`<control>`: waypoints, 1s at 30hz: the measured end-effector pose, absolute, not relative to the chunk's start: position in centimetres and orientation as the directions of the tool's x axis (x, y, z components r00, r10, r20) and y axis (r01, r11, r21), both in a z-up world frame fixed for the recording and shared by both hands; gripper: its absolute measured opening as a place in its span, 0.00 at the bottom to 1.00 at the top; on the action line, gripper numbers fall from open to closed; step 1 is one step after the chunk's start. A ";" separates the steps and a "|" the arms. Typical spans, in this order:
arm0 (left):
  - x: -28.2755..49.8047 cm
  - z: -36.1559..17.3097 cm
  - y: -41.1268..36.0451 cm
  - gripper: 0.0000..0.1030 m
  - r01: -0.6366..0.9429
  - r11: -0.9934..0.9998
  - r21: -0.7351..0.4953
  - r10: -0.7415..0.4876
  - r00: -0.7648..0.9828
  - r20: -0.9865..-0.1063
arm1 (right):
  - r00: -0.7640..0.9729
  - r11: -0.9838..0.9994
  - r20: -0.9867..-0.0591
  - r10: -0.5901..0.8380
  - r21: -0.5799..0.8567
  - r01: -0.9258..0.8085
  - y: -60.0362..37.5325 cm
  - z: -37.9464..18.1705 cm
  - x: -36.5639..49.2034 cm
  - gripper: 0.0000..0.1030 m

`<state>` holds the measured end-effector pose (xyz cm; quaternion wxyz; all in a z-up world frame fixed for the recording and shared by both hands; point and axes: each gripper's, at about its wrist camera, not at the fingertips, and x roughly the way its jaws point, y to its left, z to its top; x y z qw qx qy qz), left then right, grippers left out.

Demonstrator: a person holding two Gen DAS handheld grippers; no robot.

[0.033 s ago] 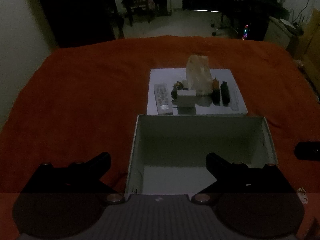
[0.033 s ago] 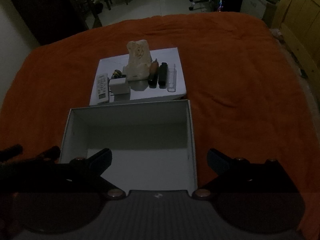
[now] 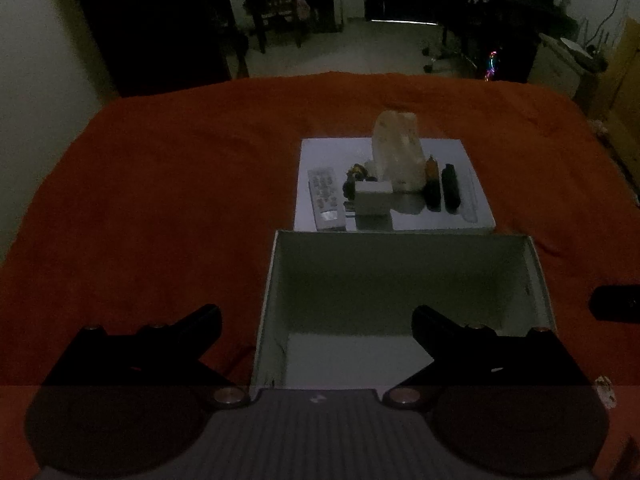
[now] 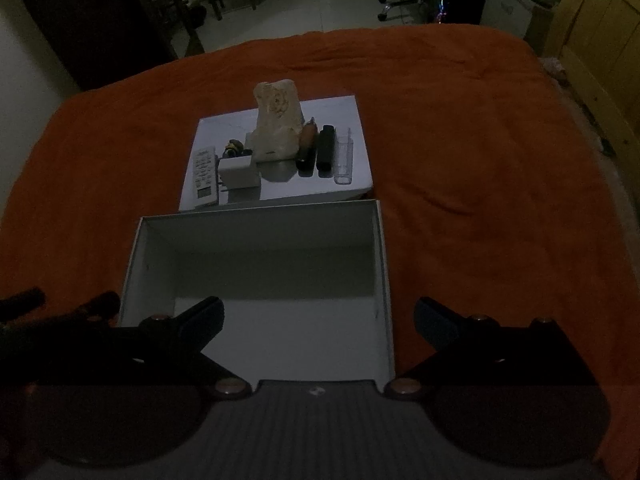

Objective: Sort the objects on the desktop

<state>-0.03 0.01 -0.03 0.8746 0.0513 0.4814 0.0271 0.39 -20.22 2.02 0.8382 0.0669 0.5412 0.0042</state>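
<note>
left gripper point(image 3: 316, 320) fingers wide apart, holding nothing, over white box point(image 3: 400, 256) left wall. on white board point(image 4: 344, 112) behind box: remote point(image 4: 204, 176), white charger point(image 4: 239, 173), bag point(image 4: 278, 124), brown case point(image 4: 307, 145), black case point(image 4: 326, 148), clear tube point(image 4: 344, 158). right gripper point(image 4: 318, 318) fingers wide apart, holding nothing.

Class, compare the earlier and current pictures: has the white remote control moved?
No. The white remote control lies at the same left edge of the white board, beside the charger block.
</note>
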 end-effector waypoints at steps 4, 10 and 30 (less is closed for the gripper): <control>0.2 0.0 0.0 1.00 -0.001 0.994 0.111 0.096 0.509 -0.855 | 0.414 0.988 -0.905 0.102 0.140 0.063 -21.2 1.8 0.4 1.00; 0.6 -0.2 1.6 1.00 0.000 0.999 0.050 0.042 0.522 -0.852 | 0.413 0.983 -0.901 0.135 0.175 0.060 -22.8 1.4 0.3 1.00; 0.8 -1.3 1.0 1.00 -0.021 0.996 0.091 0.089 0.496 -0.864 | 0.400 0.993 -0.914 0.071 0.103 0.059 -18.2 1.5 -0.4 1.00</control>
